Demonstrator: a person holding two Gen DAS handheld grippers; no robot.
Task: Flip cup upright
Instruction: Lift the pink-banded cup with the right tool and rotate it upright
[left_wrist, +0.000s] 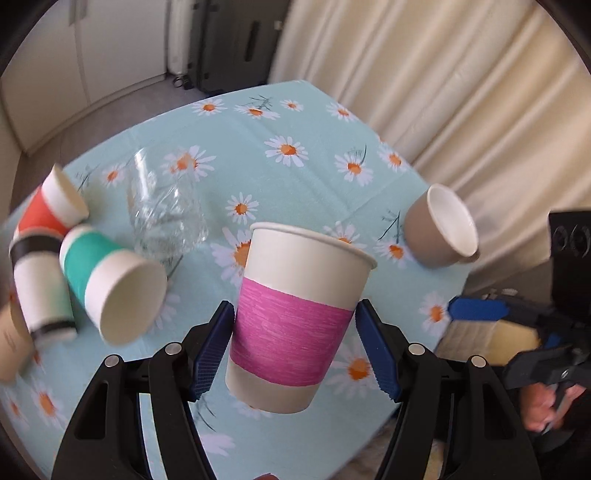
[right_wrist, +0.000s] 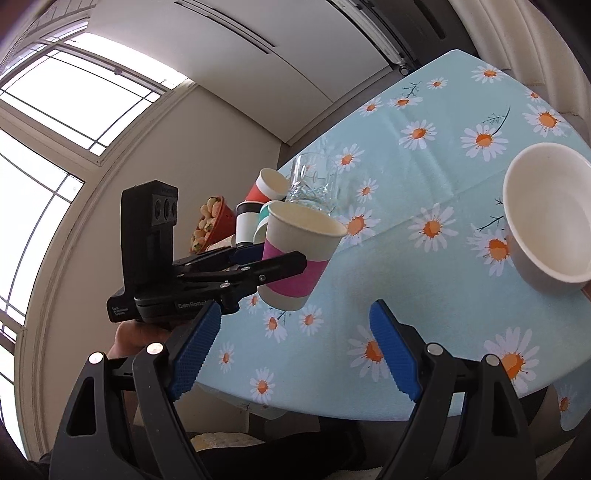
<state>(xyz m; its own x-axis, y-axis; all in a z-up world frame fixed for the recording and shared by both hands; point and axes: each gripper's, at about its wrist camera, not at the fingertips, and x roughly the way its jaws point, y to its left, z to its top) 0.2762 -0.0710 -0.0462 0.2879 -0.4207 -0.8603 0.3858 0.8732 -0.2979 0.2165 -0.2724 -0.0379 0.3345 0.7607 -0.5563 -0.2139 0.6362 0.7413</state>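
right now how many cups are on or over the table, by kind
paper cups: 4 (pink band, teal, red, black band)
glass tumbler: 1
taupe ceramic cup: 1
total: 6
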